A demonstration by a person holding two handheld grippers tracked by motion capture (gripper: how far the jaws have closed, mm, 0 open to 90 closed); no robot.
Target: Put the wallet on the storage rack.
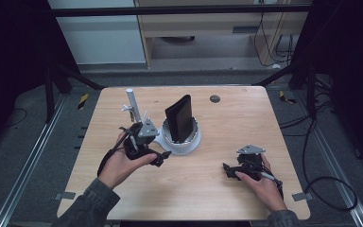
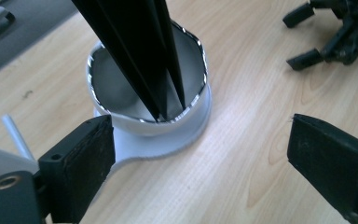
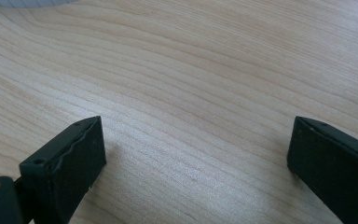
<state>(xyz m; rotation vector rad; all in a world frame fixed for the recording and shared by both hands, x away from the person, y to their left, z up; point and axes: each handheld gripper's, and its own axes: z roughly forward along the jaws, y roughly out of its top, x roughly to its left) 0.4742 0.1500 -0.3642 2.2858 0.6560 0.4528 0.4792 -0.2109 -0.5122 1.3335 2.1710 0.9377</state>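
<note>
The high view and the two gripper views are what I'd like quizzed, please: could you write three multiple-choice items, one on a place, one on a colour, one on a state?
1. Where does the black flat object stand?
A. inside the white cup
B. flat on the table
C. between the right jaws

2. What colour is the cup?
A. red
B. white
C. green

3. How do the left gripper jaws stand?
A. shut on the cup
B. shut, empty
C. open, empty

Answers: 1 A, it rises from the cup; 2 B, white wall and base; 3 C, bare table between them.
</note>
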